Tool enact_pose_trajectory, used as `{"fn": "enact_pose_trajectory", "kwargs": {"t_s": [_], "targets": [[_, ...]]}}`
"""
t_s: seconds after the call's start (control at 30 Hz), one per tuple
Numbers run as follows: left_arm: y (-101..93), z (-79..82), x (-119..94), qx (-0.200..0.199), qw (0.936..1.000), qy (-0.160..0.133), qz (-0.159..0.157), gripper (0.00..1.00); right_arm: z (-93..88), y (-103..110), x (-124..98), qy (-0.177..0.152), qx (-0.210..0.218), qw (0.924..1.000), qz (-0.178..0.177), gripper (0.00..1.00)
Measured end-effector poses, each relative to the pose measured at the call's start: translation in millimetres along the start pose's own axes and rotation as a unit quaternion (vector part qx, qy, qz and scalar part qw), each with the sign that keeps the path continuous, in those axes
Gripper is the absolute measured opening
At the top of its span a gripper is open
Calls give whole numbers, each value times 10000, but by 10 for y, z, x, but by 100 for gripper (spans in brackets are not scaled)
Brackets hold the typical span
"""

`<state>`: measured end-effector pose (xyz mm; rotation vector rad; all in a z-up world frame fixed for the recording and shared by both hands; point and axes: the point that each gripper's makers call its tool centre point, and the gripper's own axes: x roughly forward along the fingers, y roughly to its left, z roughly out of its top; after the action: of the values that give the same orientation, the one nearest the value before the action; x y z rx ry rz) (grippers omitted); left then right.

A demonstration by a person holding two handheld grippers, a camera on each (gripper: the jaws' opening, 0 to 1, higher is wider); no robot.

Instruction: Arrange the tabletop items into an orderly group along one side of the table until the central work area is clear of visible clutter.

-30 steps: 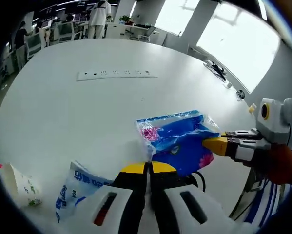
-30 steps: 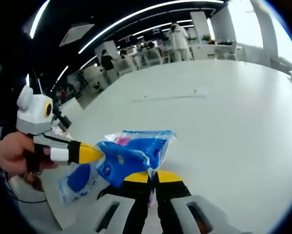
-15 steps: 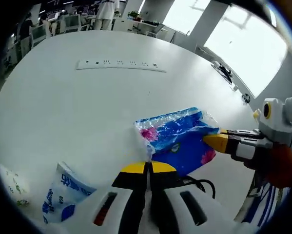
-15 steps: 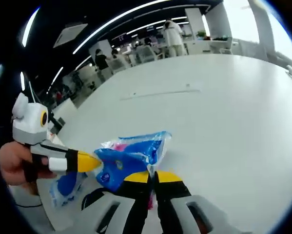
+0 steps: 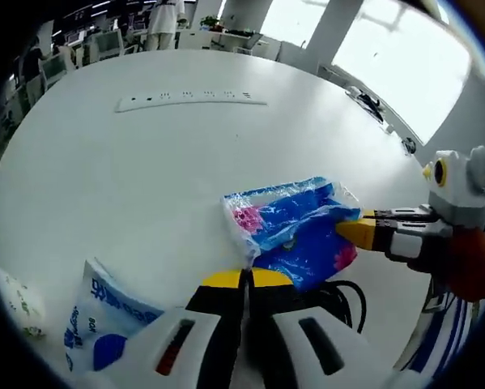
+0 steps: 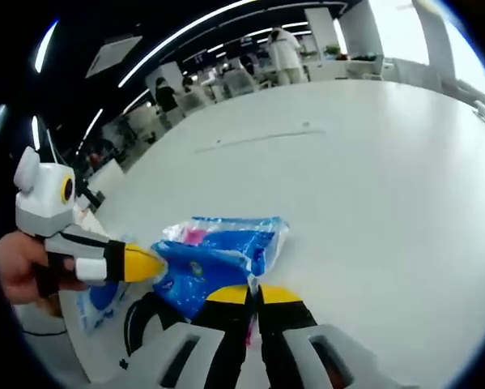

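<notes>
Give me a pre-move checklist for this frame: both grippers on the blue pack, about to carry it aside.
1. Left gripper shut on the blue pack: ok.
2. Right gripper shut on the pack's other end: ok.
3. Pack lifted off the table: cannot tell.
4. Black cable under the pack, free of the jaws: cannot tell.
5. White-blue bag beside the left gripper, apart from the pack: ok.
6. Power strip far off: ok.
</notes>
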<state>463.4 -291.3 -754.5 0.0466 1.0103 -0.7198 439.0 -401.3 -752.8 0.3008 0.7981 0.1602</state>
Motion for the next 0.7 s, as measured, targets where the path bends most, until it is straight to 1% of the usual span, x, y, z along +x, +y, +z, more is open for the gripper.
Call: {"fn": "enact_pose_trajectory", "kwargs": {"t_s": [0.23,0.43,0.57,0.6,0.7], "targets": [[-98,-156,-40,-5,10000,77,-20,0,-56,-20,-57,21,-23,10000,17,0],[-152,-242,-68,-36,9999,122,-27,0,-130,-9,-117,42,-40,10000,19,0],[-179,-230,-67,-127,9999,89,-67,0,-151,-40,-134,64,-26,10000,-4,0],[-182,-212,-59,-134,9999,66,-80,0,-146,-58,-133,59,-23,10000,-18,0],[-176,-124,-33,-339,9994,-47,-106,0,-83,-104,-120,28,5,10000,-46,0]]}}
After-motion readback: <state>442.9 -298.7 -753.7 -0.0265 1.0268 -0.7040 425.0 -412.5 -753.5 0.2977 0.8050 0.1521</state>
